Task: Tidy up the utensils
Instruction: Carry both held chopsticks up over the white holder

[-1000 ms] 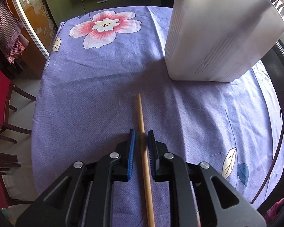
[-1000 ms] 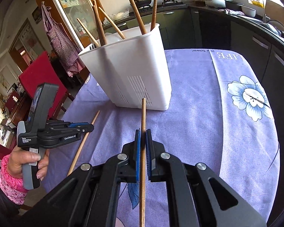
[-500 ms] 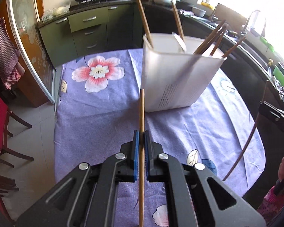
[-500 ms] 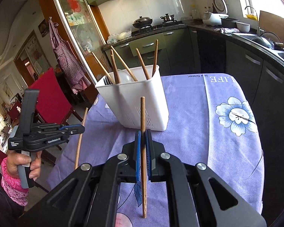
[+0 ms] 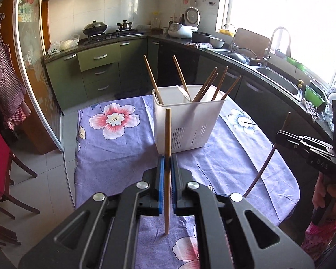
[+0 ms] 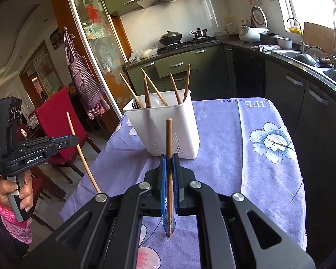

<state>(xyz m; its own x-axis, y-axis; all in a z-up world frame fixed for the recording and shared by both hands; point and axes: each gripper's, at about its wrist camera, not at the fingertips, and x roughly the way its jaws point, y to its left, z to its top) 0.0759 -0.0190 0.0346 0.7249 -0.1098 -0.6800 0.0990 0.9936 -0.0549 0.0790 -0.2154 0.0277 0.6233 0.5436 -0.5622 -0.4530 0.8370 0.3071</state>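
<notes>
Now, both claws up over the surface:
Left claw point(image 5: 165, 163): clamped on a pale wooden chopstick point(image 5: 167, 134), the stick standing upright between the blue pads, tip above the claw, butt hanging below it clear of the cloth.
Right claw point(image 6: 169, 163): pinched tight on a darker brown chopstick point(image 6: 169, 139), also upright, its lower end hanging below the pads.
White utensil holder point(image 5: 188, 125): straight ahead of both claws, standing on the surface, apart from the held sticks.
Holder contents: several chopsticks point(image 5: 205, 87) leaning out at angles, something white among them.
Surface point(image 5: 114, 157): purple floral cloth under both claws.
Hands: a hand point(image 6: 11, 190) grips the left claw's handle, pink sleeve below it.
</notes>
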